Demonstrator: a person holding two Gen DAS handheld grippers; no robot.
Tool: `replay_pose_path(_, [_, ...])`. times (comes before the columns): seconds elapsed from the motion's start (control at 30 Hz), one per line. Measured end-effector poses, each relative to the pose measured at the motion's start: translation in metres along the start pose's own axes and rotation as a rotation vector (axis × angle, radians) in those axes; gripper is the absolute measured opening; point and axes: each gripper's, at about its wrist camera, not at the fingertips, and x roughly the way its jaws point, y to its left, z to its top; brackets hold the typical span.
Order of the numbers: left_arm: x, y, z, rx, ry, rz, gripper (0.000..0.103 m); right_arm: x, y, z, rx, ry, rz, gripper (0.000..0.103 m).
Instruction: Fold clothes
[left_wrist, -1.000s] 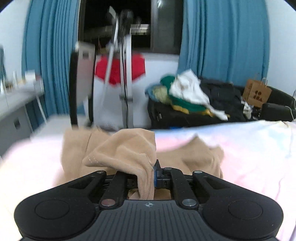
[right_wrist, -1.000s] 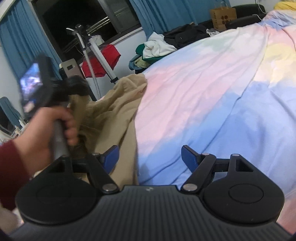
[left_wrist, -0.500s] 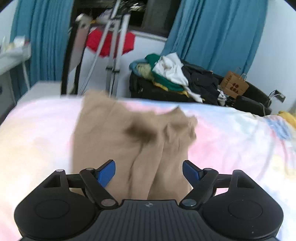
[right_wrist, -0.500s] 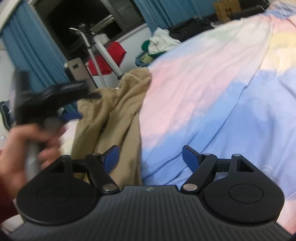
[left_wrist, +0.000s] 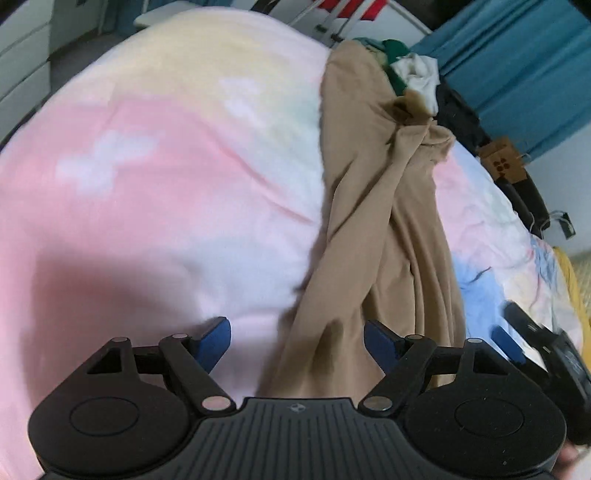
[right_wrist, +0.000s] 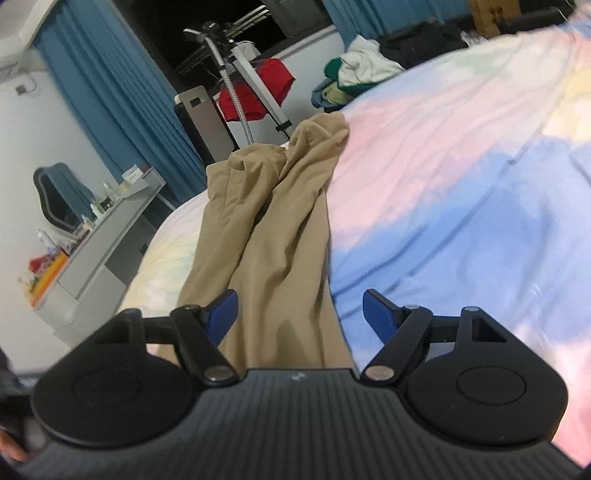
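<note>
Pastel bed (left_wrist: 155, 192), tan garment (left_wrist: 373, 236), probably trousers

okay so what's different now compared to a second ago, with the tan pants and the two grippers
The left gripper let go of the tan pants, which it had pinched a second ago, and swung down over the near end. The pants now lie stretched lengthwise on the pastel bedspread. The right gripper stayed open, empty.

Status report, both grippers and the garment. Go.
Left gripper open, right gripper open, neither holding. Tan trousers lying lengthwise on pastel bedsheet, wrinkled, not folded. Nothing in the way.
</note>
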Motion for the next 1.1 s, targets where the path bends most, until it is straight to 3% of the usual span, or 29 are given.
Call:
replay_pose_path(0.07, [-0.001,0.004,-0.010,-0.016,0.040,-0.007,0.081,-0.024,0.003,-0.002,-0.020,-0.003,-0.009,0.077])
replay_pose_path(0.2, [-0.006,0.002,-0.021,0.049,0.108,-0.005,0.081,-0.064,0.002,-0.015,-0.079,-0.018,-0.040,0.077])
replay_pose_path(0.23, [-0.007,0.002,-0.023,0.057,0.125,0.008,0.076,-0.069,-0.001,-0.018,-0.076,-0.007,-0.047,0.077])
replay_pose_path(0.3, [-0.011,0.003,-0.030,0.085,0.134,0.043,0.064,-0.072,-0.007,-0.022,-0.045,0.019,-0.050,0.078])
replay_pose_path(0.37, [-0.021,0.001,-0.035,0.132,0.098,0.081,0.038,-0.070,-0.011,-0.023,-0.020,0.032,-0.047,0.077])
replay_pose_path(0.4, [-0.024,-0.003,-0.036,0.162,0.091,0.091,0.033,-0.067,-0.012,-0.022,-0.012,0.040,-0.053,0.077])
replay_pose_path(0.47, [-0.032,-0.012,-0.039,0.218,0.076,0.107,0.009,-0.061,-0.015,-0.023,0.005,0.066,-0.066,0.077])
replay_pose_path(0.53, [-0.040,-0.028,-0.039,0.281,0.053,0.149,0.003,-0.058,-0.021,-0.024,0.030,0.083,-0.068,0.077])
replay_pose_path(0.7, [-0.057,-0.087,-0.050,0.460,0.057,0.297,0.002,-0.055,-0.029,-0.025,0.078,0.094,-0.053,0.077])
replay_pose_path(0.8, [-0.046,-0.132,-0.067,0.550,0.089,0.308,0.002,-0.053,-0.030,-0.025,0.086,0.102,-0.046,0.077])
replay_pose_path(1.0, [-0.003,-0.168,-0.102,0.580,0.192,0.183,0.002,-0.048,-0.031,-0.025,0.089,0.133,-0.024,0.077])
replay_pose_path(1.1, [-0.010,-0.162,-0.111,0.587,0.171,0.098,0.006,-0.048,-0.031,-0.026,0.084,0.150,-0.007,0.077])
